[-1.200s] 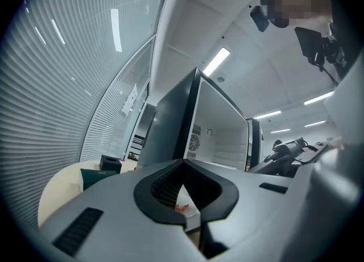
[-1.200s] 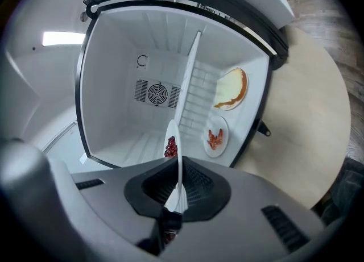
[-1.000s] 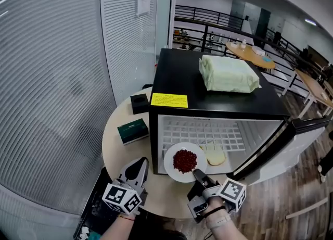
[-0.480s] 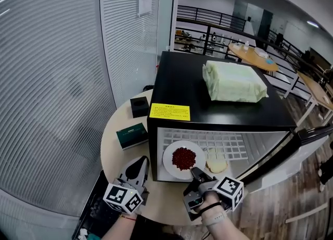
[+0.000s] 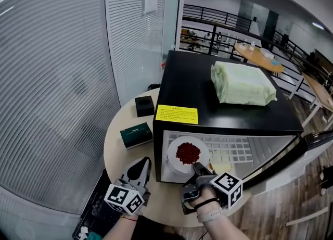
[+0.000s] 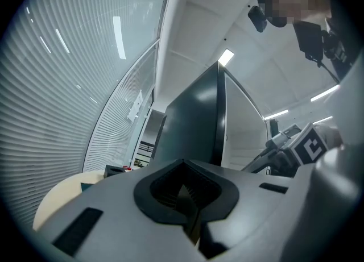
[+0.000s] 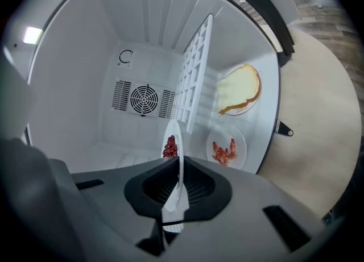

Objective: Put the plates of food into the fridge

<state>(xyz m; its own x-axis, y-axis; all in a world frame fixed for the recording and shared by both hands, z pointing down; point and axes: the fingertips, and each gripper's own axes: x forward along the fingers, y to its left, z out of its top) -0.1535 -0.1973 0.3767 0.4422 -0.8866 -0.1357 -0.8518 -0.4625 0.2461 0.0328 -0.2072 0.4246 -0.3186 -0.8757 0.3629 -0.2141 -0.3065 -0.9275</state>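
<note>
1. At 7 o'clock in the head view, the left claw (image 5: 141, 165) hovered over the near edge of the round table (image 5: 115, 150). Its jaws were clenched together on nothing.
2. At 6 o'clock, the right claw (image 5: 196, 167) was grasping the near rim of the plate of red food (image 5: 187, 154). The plate sat in the mouth of the black fridge (image 5: 197, 85), just above the wire shelf (image 5: 231, 149).
3. In the right gripper view, that plate was seen edge-on between the jaws. Beyond the shelf lay a small plate of red-orange pieces (image 7: 226, 150) at 3 o'clock from the held plate, and a bread slice (image 7: 240, 90) at 1 o'clock.
4. A round fan vent (image 7: 142, 99) sat on the fridge's back wall.
5. On the table at 9 o'clock from the fridge lay a green box (image 5: 136, 135), with a black box (image 5: 144, 105) just beyond it.
6. A yellow label (image 5: 177, 114) was on the fridge's top front edge, and a pale green package (image 5: 243, 83) rested on top at 1 o'clock.
</note>
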